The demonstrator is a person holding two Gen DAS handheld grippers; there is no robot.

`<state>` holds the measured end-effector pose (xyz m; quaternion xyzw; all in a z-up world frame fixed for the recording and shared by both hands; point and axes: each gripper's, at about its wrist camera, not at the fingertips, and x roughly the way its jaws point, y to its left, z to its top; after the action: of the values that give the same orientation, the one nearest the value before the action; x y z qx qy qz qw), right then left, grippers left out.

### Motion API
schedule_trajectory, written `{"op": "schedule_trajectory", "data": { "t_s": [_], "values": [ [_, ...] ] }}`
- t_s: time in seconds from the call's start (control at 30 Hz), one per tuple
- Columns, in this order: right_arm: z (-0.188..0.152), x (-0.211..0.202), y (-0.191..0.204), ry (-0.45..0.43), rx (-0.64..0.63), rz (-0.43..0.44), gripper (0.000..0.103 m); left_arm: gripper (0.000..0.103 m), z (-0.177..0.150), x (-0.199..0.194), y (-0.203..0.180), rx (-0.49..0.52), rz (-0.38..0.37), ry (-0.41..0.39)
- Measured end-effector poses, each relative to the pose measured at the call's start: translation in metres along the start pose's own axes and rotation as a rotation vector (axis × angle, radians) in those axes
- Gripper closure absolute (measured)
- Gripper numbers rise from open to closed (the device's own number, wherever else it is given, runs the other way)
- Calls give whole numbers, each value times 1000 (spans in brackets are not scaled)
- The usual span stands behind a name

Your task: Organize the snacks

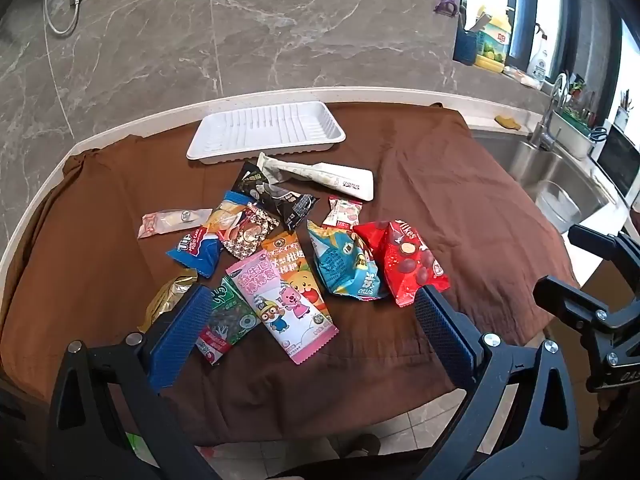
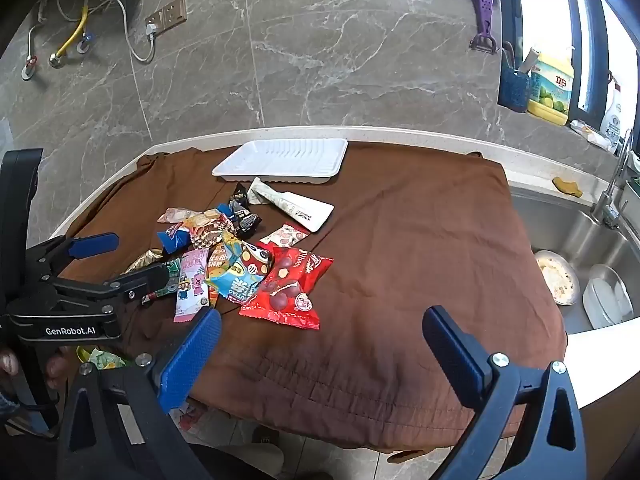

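Several snack packets lie in a loose pile on a brown cloth (image 1: 460, 184): a red bag (image 1: 404, 260) (image 2: 290, 286), a blue bag (image 1: 346, 266) (image 2: 240, 272), a pink packet (image 1: 280, 304) (image 2: 192, 284), a black packet (image 1: 280, 196), a long white packet (image 1: 320, 174) (image 2: 292, 202). An empty white tray (image 1: 266, 130) (image 2: 284, 158) sits behind them. My left gripper (image 1: 316, 300) is open and empty, hovering over the pile's near edge. My right gripper (image 2: 322, 324) is open and empty, above bare cloth right of the pile.
A steel sink (image 2: 580, 248) with dishes and a tap lies to the right. The marble wall (image 1: 280, 32) stands behind the counter. Bottles and a blue cup (image 2: 514, 88) stand on the window sill. The cloth's front edge hangs over the counter.
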<state>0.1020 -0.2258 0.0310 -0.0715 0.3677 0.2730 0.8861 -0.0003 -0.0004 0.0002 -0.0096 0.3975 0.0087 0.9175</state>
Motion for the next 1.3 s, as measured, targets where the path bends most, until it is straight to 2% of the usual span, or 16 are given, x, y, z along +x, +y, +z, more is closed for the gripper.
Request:
{"op": "schedule_trajectory", "data": {
  "t_s": [1.3],
  "values": [
    [1,1,1,4,-1,-1,0,1,-9,-6,2,-4,8,-6]
  ]
}}
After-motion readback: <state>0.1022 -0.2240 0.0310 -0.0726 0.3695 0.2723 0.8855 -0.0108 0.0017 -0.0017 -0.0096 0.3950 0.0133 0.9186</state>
